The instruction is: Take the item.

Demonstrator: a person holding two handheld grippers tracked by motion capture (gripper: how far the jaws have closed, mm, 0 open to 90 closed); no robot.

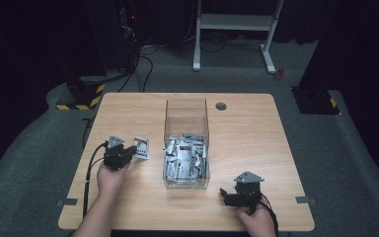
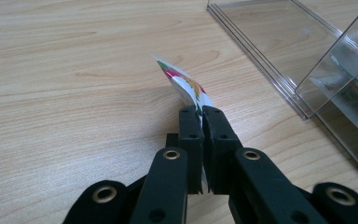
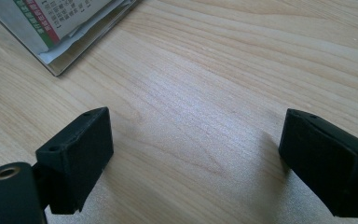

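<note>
High view: fixed overhead, facing forward and down over the whole table (image 1: 246, 123). Left gripper view: close, low, clear box (image 2: 307, 56) at 2 o'clock. Right gripper view: close above the tabletop, same box at 11 o'clock.

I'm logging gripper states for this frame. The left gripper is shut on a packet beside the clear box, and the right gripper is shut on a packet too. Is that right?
Not quite. The left gripper is indeed shut on a packet beside the clear box, but the right gripper is open and holds nothing: the right gripper view shows its jaws wide apart over bare table.
</note>
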